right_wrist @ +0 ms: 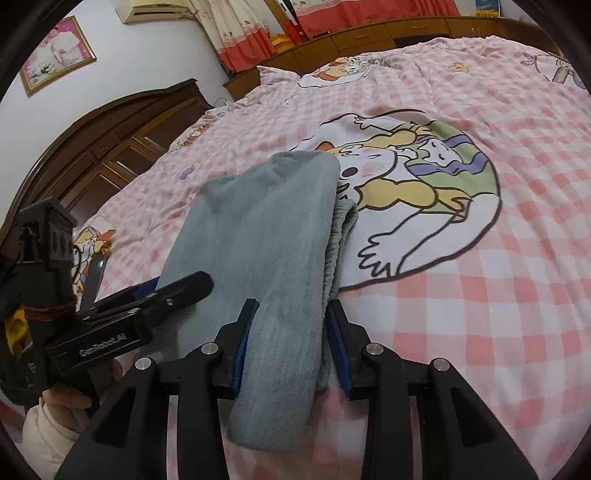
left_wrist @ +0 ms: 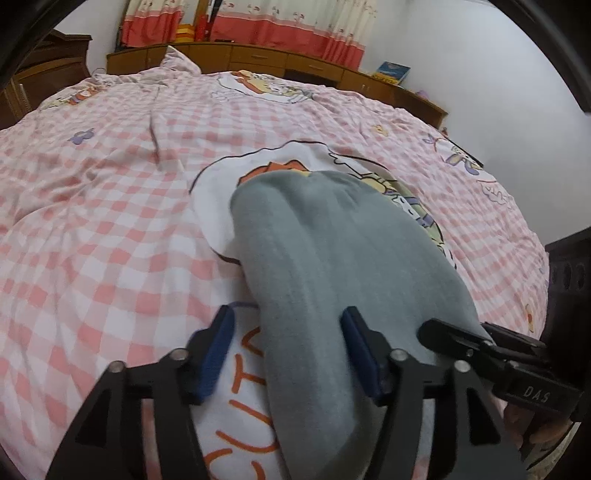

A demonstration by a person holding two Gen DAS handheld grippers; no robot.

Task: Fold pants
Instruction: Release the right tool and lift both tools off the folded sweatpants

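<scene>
Folded grey-green fleece pants (left_wrist: pixel 332 258) lying as a long narrow bundle on the bed's pink-and-white checked quilt (left_wrist: pixel 92 229), partly over a large round cartoon print (right_wrist: pixel 424 177). Ribbed waistband edge (right_wrist: pixel 341 236) peeking out along the bundle's right side in the right wrist view. Left gripper (left_wrist: pixel 288 350) low over the near end, blue-padded fingers (left_wrist: pixel 216 354) spread wide, one pad on the quilt, the other resting on the fabric; nothing pinched. Right gripper (right_wrist: pixel 291 339) likewise spread, fingers (right_wrist: pixel 243 339) straddling the near end of the bundle, gripping not evident. Each gripper visible from the other's camera, close beside the pants. Dark wooden headboard (right_wrist: pixel 110 140) and red-and-cream curtains (left_wrist: pixel 258 22) beyond.
</scene>
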